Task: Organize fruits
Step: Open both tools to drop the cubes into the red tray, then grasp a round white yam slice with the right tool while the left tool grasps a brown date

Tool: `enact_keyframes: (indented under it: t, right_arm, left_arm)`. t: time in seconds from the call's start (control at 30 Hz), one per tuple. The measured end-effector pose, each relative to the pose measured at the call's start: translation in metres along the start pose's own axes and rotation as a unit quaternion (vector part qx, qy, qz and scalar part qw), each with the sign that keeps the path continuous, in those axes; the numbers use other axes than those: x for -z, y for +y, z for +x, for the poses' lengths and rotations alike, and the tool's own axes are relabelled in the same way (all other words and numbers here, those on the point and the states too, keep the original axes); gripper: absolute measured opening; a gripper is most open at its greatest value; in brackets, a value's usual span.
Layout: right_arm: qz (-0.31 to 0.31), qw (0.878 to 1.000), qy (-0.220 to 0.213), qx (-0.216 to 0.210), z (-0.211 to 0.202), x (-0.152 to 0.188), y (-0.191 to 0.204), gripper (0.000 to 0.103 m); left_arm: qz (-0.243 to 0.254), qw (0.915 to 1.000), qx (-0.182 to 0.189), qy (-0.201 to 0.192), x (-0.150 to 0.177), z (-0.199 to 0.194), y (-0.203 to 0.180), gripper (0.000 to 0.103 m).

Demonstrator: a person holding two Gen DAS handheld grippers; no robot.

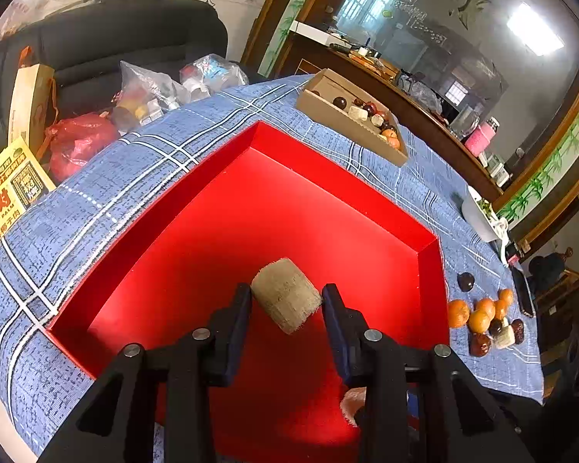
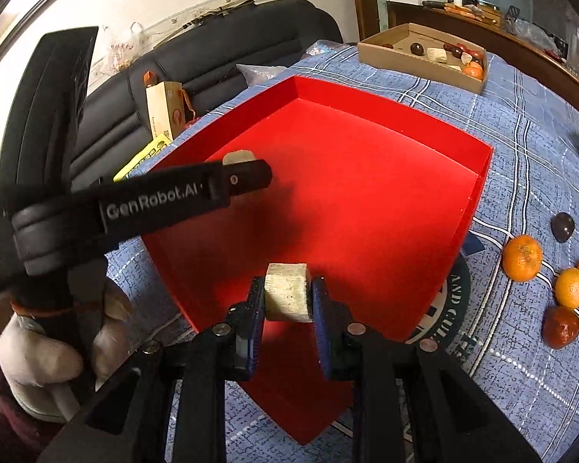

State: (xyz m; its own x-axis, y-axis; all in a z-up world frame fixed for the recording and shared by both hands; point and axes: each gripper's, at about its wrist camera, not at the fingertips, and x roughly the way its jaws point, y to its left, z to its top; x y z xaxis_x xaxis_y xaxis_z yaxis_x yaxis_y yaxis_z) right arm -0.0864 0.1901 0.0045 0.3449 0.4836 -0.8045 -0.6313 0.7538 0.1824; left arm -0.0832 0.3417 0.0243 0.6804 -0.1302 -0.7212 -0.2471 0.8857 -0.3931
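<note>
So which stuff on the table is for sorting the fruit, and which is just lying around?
For the job:
- red box
- pale chunk in the left claw
- pale chunk in the right claw
- oranges and dark fruits on the cloth
- cardboard tray of fruit

Just lying about:
- plastic bags
- yellow carton
- black sofa
- pink jar

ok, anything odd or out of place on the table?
Fruit lies loose on the blue cloth right of the empty red tray: oranges, dark fruits. Each claw, left and right, grips a pale chunk above the tray.
</note>
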Motion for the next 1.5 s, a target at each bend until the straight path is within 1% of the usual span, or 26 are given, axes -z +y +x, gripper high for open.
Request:
enact_keyframes:
  t: [0.03,0.1,0.23,0.3,0.33,0.37,0.4,0.43,0.47,0.5,0.6,0.7,0.77,0.83,0.93,1.07,1.17,1.3,1.33,1.4,1.5]
  right_arm:
    - [-0.003,1.0,-0.003,0.001,-0.002,0.0,0.001,0.024]
    - [-0.009,1.0,-0.01,0.003,-0.005,0.0,0.003,0.03]
    - [-0.014,0.999,-0.031,0.001,-0.021,0.002,0.006,0.031]
    - [-0.013,0.999,-0.045,0.004,-0.034,0.006,0.005,0.031]
    - [-0.012,0.999,-0.053,0.005,-0.042,0.008,0.004,0.032]
    - [-0.01,0.998,-0.063,0.008,-0.051,0.011,0.002,0.036]
    - [-0.005,0.997,-0.079,0.014,-0.063,0.016,-0.004,0.044]
    - [0.0,0.996,-0.089,0.02,-0.072,0.021,-0.009,0.047]
    - [0.01,0.994,-0.105,0.028,-0.085,0.028,-0.018,0.049]
    - [0.019,0.993,-0.113,0.034,-0.093,0.033,-0.027,0.049]
    - [0.058,0.988,-0.129,0.058,-0.118,0.053,-0.065,0.049]
    - [0.112,0.981,-0.13,0.095,-0.138,0.077,-0.115,0.049]
    - [0.159,0.971,-0.126,0.122,-0.149,0.094,-0.154,0.049]
    - [0.188,0.964,-0.126,0.137,-0.157,0.104,-0.181,0.049]
    - [0.22,0.955,-0.129,0.152,-0.163,0.108,-0.215,0.048]
    - [0.236,0.95,-0.13,0.159,-0.155,0.098,-0.239,0.048]
    - [0.232,0.95,-0.117,0.171,-0.137,0.084,-0.249,0.048]
    - [0.227,0.952,-0.096,0.18,-0.116,0.078,-0.253,0.047]
    - [0.228,0.952,-0.096,0.181,-0.113,0.077,-0.255,0.046]
    - [0.231,0.952,-0.097,0.175,-0.11,0.077,-0.258,0.035]
    - [0.23,0.953,-0.102,0.17,-0.111,0.08,-0.261,0.035]
  left_arm:
    - [-0.004,1.0,0.0,-0.001,-0.001,-0.002,0.0,0.039]
    - [-0.008,1.0,0.0,-0.004,-0.002,-0.006,0.0,0.039]
    - [-0.01,0.9998,0.003,-0.016,-0.003,-0.019,-0.006,0.039]
    - [-0.003,0.9998,0.004,-0.02,-0.004,-0.025,-0.014,0.041]
    - [0.004,0.9996,0.008,-0.026,-0.005,-0.03,-0.02,0.046]
    - [0.012,0.9994,0.013,-0.031,-0.004,-0.034,-0.027,0.053]
    - [0.022,0.9989,0.02,-0.035,-0.003,-0.039,-0.035,0.057]
    - [0.033,0.9983,0.027,-0.039,-0.001,-0.043,-0.045,0.064]
    - [0.044,0.9976,0.035,-0.041,0.001,-0.047,-0.054,0.066]
    - [0.057,0.9965,0.046,-0.04,0.004,-0.049,-0.066,0.066]
    - [0.088,0.9932,0.072,-0.022,0.014,-0.049,-0.097,0.066]
    - [0.12,0.9894,0.082,-0.001,0.024,-0.041,-0.127,0.066]
    - [0.134,0.987,0.087,0.013,0.031,-0.034,-0.144,0.066]
    - [0.149,0.984,0.093,0.029,0.039,-0.026,-0.161,0.066]
    - [0.173,0.9791,0.098,0.043,0.052,-0.017,-0.179,0.066]
    - [0.203,0.9727,0.098,0.056,0.068,-0.008,-0.193,0.066]
    - [0.218,0.9691,0.096,0.065,0.075,-0.003,-0.199,0.066]
    - [0.245,0.9632,0.09,0.065,0.081,0.006,-0.208,0.065]
    - [0.251,0.9617,0.088,0.065,0.082,0.009,-0.212,0.065]
    - [0.261,0.9591,0.087,0.064,0.083,0.016,-0.218,0.065]
    - [0.276,0.9557,0.08,0.065,0.084,0.029,-0.229,0.065]
